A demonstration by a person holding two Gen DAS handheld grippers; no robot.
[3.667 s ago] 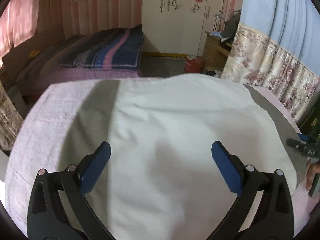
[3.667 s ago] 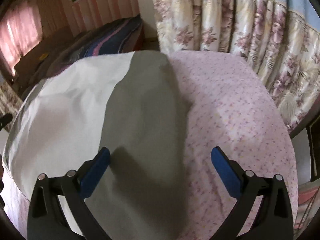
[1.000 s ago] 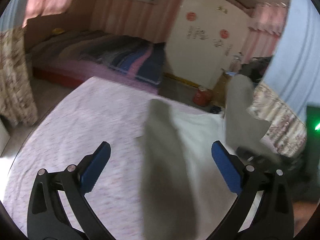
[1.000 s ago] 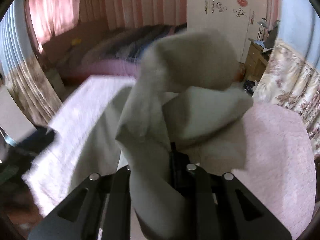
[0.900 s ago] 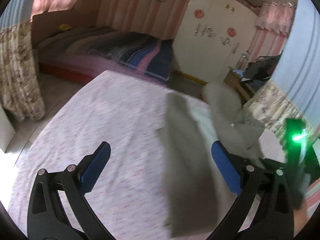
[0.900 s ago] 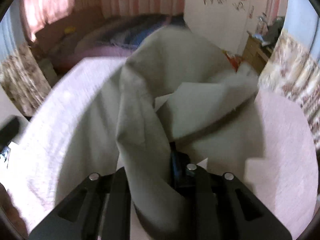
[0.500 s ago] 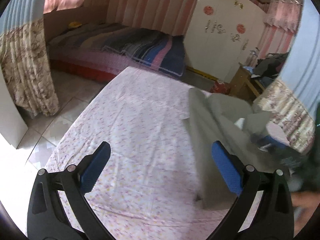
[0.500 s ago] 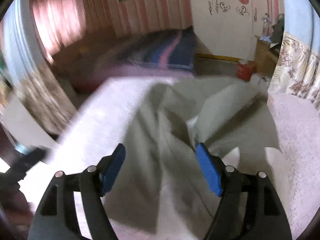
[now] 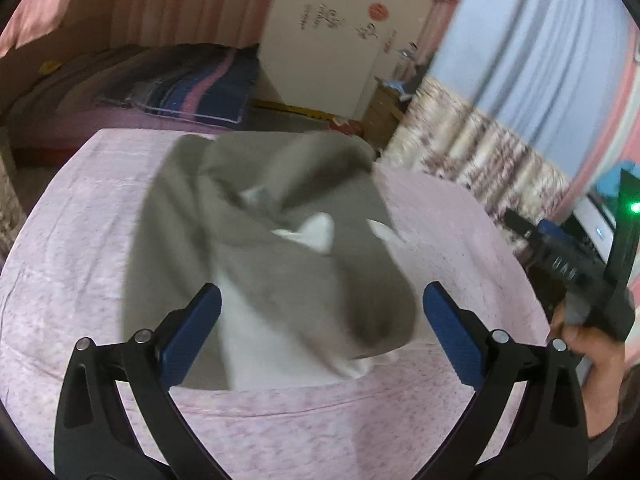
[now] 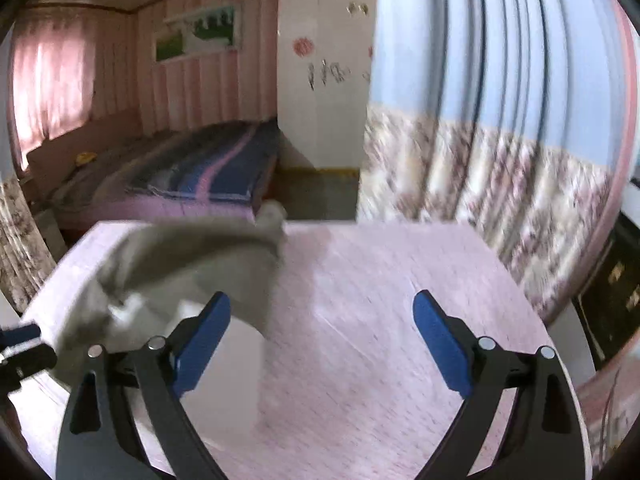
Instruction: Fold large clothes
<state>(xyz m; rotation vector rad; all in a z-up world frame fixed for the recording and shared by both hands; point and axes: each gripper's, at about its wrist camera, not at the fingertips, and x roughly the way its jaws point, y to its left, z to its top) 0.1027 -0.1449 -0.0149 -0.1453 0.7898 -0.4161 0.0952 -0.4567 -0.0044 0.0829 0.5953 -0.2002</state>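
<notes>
1. So the big change: a second earlier the right gripper (image 10: pixel 322 346) was clamped on a bunched wad of the grey-and-white garment (image 9: pixel 280 240). At this moment its jaws were opening wide with nothing between them, just pink sheet showing through the gap.
2. Dropped, the garment sat in a rumpled heap on the bed (image 9: pixel 80 240), roughly mid-sheet and reaching toward the near edge in the left wrist view. Grey folds lay over white, with a few white bits poking out. It looked blurry, so probably not settled.
3. The left gripper (image 9: pixel 322 338) had its jaws wide open too, holding nothing. The heap's near end showed between its fingers, but the pads weren't touching it.
4. In the right wrist view the cloth had ended up off to the left side, clear of the jaws.
5. My read: that fold-over didn't land tidy. A few seconds back the thing was spread flat, so it likely needs smoothing before another fold.
</notes>
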